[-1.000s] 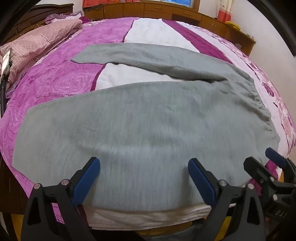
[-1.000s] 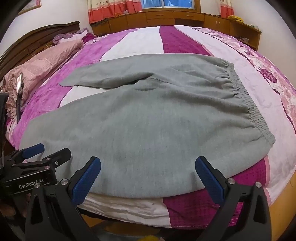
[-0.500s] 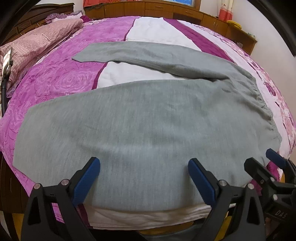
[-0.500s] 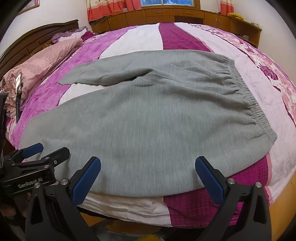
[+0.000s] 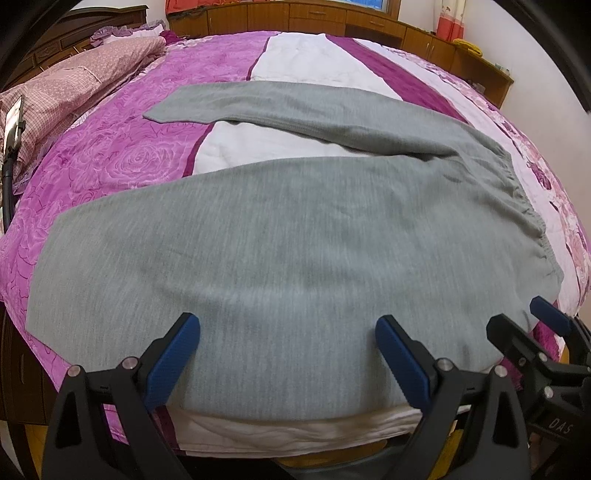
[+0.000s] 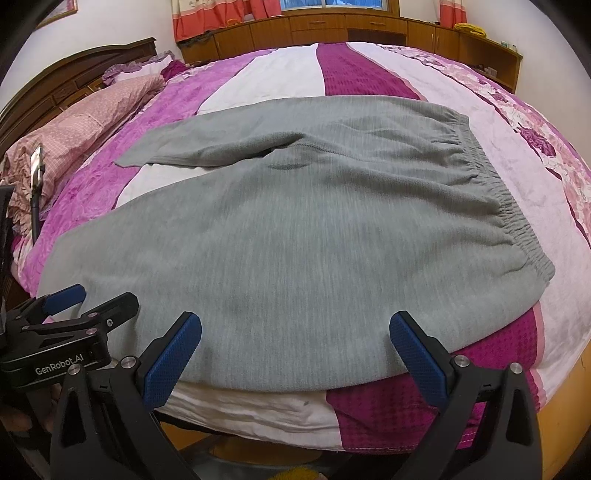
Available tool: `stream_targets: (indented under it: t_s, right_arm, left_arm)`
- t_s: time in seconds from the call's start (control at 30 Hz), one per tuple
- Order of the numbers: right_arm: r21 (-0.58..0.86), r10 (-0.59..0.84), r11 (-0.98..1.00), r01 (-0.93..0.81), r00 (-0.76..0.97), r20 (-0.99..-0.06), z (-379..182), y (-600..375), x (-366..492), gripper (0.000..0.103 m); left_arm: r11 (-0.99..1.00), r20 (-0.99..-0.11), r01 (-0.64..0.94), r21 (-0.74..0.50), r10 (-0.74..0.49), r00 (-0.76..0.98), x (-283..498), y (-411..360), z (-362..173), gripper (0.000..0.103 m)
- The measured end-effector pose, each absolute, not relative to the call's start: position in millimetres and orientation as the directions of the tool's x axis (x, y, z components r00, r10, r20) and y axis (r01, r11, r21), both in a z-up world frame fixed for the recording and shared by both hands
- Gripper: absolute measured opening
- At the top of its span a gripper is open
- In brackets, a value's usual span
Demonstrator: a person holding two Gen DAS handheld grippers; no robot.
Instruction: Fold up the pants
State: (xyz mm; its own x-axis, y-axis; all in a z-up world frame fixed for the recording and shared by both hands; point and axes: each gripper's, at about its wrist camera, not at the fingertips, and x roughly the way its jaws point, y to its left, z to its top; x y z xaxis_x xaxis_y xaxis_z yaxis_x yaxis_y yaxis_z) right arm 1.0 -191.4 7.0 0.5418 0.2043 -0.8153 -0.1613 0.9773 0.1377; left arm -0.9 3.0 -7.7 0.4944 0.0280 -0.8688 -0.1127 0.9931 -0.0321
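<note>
At the bed's near edge, the left gripper [image 5: 287, 354] hangs with jaws spread wide and nothing between them, poised over the near leg of the grey pants [image 5: 295, 251]; these lie flat across the bedspread [image 5: 110, 155], legs splayed apart leftward, waistband [image 6: 517, 218] rightward, probably laid out ready for a first fold; the right gripper [image 6: 295, 354] is likewise agape and empty; pillows [image 6: 92, 114] lie far left, wooden cabinets [image 6: 369, 26] line the back wall.
</note>
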Motion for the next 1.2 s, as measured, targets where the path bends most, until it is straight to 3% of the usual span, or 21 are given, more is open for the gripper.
stream_targets:
  t_s: [0.9,1.2]
  right_arm:
    - [0.147,0.204,0.978,-0.149,0.527,-0.825,0.8,-191.8,1.9,0.098]
    - [0.159,0.207,0.978,-0.137,0.532,-0.821,10.9,-202.0,11.0,0.098]
  left_arm:
    - [0.995,-0.872,-0.098,-0.027,0.024,0.489,-3.5,1.6,-11.8,0.098]
    - [1.0,-0.888,-0.029,0.001,0.014,0.46,1.2,-0.6,-7.5,0.098]
